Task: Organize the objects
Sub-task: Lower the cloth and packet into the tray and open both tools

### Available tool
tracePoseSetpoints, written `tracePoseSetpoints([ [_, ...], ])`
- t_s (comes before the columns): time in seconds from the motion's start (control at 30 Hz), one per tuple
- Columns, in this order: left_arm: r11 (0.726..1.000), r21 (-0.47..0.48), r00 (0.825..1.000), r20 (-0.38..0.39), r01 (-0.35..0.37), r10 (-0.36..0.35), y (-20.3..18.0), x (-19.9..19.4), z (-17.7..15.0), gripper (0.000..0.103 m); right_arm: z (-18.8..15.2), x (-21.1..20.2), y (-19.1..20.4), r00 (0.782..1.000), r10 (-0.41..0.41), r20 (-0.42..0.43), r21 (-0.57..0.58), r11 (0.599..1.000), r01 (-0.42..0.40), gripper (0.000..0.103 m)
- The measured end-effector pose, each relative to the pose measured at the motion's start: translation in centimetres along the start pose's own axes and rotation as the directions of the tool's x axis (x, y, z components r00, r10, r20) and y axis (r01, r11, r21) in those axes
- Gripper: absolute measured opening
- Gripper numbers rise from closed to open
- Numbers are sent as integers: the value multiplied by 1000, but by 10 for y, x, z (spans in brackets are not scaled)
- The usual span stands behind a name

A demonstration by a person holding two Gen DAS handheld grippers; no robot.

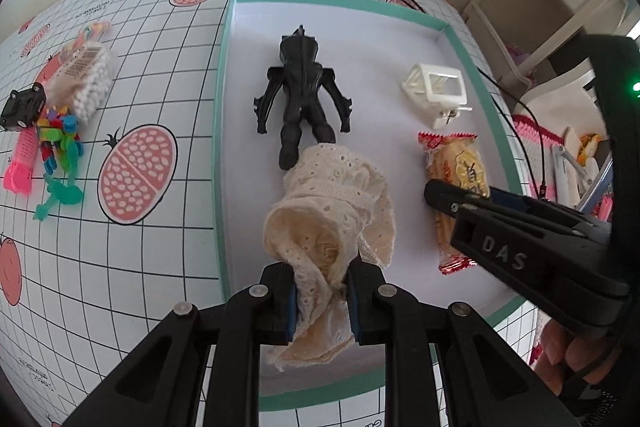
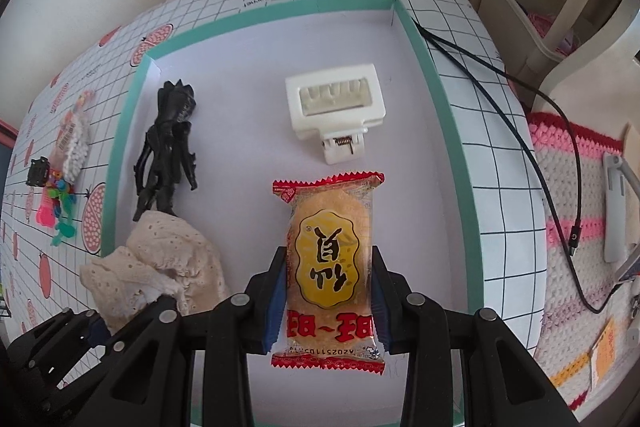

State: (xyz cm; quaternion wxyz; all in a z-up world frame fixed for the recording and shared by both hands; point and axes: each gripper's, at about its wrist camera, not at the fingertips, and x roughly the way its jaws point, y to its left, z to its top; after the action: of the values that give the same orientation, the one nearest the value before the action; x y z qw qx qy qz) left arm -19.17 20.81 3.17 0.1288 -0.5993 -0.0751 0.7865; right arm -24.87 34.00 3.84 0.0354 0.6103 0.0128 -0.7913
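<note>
The left tool (image 1: 322, 301) is clamped on a cream lace cloth (image 1: 332, 211) over the teal-rimmed tray (image 1: 221, 131); the right tool (image 2: 330, 301) pinches a snack packet (image 2: 330, 267), with a black figure (image 2: 168, 143) ahead-left of it.

Your surface (image 1: 160, 75) carries a white grid-pattern cover printed with red fruit. A shallow teal-rimmed tray (image 1: 219, 131) sits directly on it. Left of the tray, well apart, you have a cluster: a bag of white beads (image 1: 90, 83), a black toy car (image 1: 22, 107), a pink comb (image 1: 22, 163) and coloured plastic pieces (image 1: 60, 143). A black cable (image 2: 460, 51) crosses the far right corner.
</note>
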Motion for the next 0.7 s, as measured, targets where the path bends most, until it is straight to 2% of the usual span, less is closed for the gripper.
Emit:
tracePoseSetpoints([
  [0.33,1000,4,1000,-2,-8,8,1,3,-4,22,-2,0,5,1000,-22,-2,-16,1000,22,39],
  [0.5,999,16,999,-8,-38,39,1,0,-4,28,-2,0,6,1000,-29,-8,-9,1000,29,41],
  [0.7,999,15,1000,-14,-28,28,3,-5,-3,35,0,-1,12,999,-39,-13,-26,999,39,41],
])
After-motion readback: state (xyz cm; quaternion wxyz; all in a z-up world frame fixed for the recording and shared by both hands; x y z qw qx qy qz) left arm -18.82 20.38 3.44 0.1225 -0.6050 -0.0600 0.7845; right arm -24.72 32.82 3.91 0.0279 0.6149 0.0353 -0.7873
